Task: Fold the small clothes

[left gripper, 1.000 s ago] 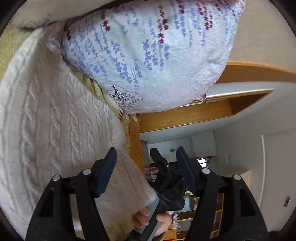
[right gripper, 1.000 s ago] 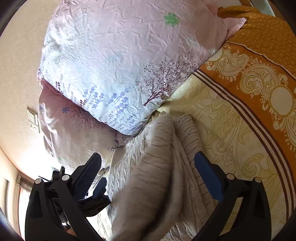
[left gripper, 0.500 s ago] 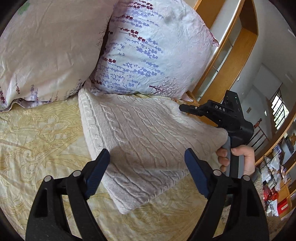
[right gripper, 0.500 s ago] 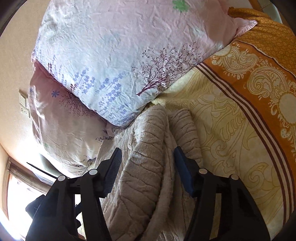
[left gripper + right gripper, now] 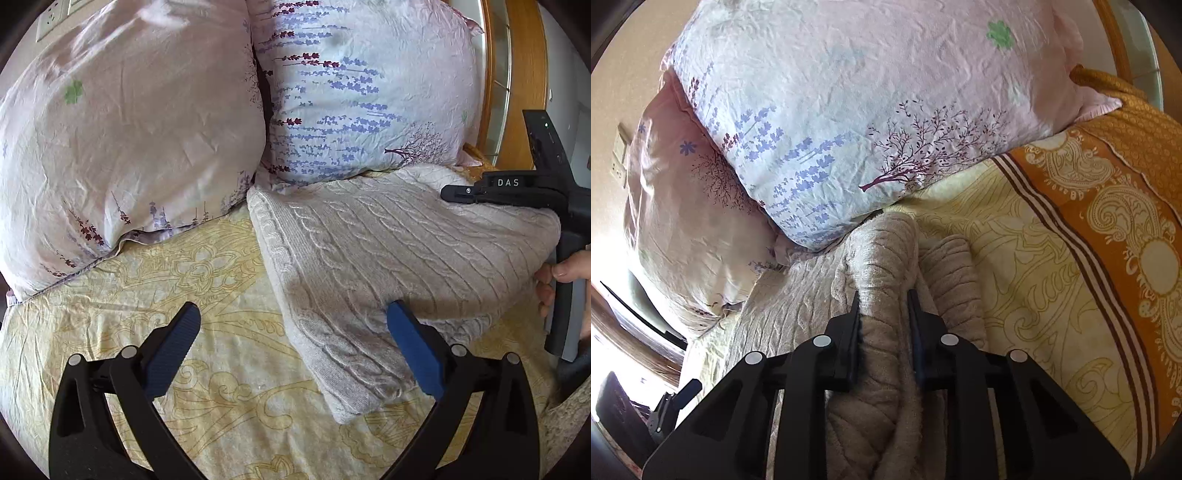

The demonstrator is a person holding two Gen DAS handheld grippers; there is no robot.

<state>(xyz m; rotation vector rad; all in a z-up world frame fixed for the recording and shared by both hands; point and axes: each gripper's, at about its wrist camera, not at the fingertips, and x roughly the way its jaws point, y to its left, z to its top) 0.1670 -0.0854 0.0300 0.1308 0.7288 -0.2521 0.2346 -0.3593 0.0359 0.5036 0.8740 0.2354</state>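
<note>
A cream cable-knit sweater (image 5: 388, 251) lies folded on the bed, its far edge against the pillows. My left gripper (image 5: 293, 312) hovers above the sweater's near left edge. Its jaws are opening wide and hold nothing; its right finger (image 5: 413, 350) hangs over the knit. In the right wrist view, my right gripper (image 5: 884, 297) is closing, and its pads pinch a raised fold of the sweater (image 5: 882, 254). From the left wrist view the right gripper (image 5: 456, 192) reaches in over the sweater's right end, with a hand (image 5: 565, 269) on its grip.
Two floral pillows (image 5: 129, 140) (image 5: 362, 92) stand at the head of the bed, right behind the sweater. The pale yellow patterned sheet (image 5: 184, 266) spreads to the left and front. An orange-bordered bedspread (image 5: 1108, 206) lies to the right. A wooden frame (image 5: 524, 74) rises at the back right.
The left gripper rolled and swung round from the pillow to face the bed, and its jaws spread wider. The right jaws came together on a fold of the sweater.
</note>
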